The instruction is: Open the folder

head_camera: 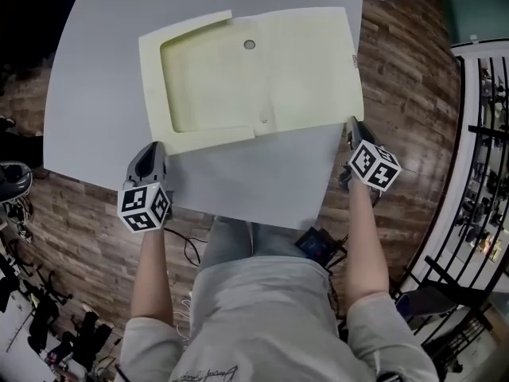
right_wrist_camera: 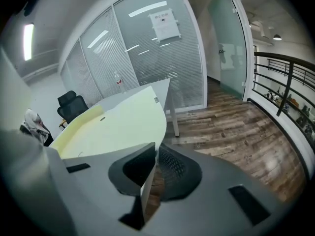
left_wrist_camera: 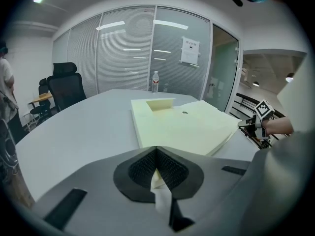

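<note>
The pale yellow folder (head_camera: 302, 70) lies spread open and flat on the grey table (head_camera: 95, 78), its inner pocket on the left half. In the left gripper view the folder (left_wrist_camera: 187, 127) stretches away just past the jaws. My left gripper (head_camera: 156, 148) sits by its near left corner. The left gripper (left_wrist_camera: 156, 154) is shut; a pale sliver shows under its pads, and whether that is folder I cannot tell. My right gripper (head_camera: 351, 124) is at the near right corner. In its own view the right gripper (right_wrist_camera: 156, 149) is parted by a slit, empty, with the folder (right_wrist_camera: 123, 122) to its left.
A water bottle (left_wrist_camera: 155, 81) stands at the table's far edge. A black office chair (left_wrist_camera: 66, 87) and a standing person (left_wrist_camera: 5, 92) are off to the left. Wooden floor (right_wrist_camera: 236, 127) and a black railing (right_wrist_camera: 285, 82) lie to the right.
</note>
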`<state>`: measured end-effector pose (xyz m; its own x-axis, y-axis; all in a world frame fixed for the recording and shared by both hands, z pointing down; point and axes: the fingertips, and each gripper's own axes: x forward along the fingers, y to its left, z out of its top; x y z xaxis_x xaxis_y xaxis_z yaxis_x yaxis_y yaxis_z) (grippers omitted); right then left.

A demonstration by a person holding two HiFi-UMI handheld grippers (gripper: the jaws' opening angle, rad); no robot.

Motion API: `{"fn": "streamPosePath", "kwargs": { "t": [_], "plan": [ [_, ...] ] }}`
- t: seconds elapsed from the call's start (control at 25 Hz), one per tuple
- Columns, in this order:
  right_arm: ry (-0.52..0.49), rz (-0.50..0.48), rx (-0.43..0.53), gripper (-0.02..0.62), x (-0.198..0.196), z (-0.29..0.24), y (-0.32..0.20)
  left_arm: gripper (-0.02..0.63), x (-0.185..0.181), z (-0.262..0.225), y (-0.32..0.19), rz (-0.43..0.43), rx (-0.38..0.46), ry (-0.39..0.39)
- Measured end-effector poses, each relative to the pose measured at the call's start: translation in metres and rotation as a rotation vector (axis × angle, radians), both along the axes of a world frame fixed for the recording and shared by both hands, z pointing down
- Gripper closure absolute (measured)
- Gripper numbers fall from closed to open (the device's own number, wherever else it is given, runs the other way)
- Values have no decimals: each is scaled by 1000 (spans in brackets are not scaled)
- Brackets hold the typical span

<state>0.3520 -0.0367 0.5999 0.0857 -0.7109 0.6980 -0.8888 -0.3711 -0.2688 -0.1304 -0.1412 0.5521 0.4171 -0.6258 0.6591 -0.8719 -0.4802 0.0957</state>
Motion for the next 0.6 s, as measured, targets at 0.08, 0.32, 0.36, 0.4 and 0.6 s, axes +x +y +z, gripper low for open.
{"fn": "streamPosePath", "kwargs": {
  "t": [0.08, 0.32, 0.36, 0.4, 0.6],
  "plan": [
    [-5, 6, 0, 554, 2, 3, 1, 597, 1, 0, 1, 1, 2, 0],
    [-64, 35, 16, 534, 4, 10, 1, 597, 0, 1, 1, 7, 4, 3],
    [-81, 39, 21, 527, 4, 11, 1, 597, 1, 1, 2, 6, 3, 4],
    [-94, 43, 25, 520, 5, 12, 0, 597, 1, 1, 2, 5, 3, 4],
    [-45, 61, 7, 492, 9, 15, 4, 597, 1, 2, 2, -1, 4, 7]
  ]
}}
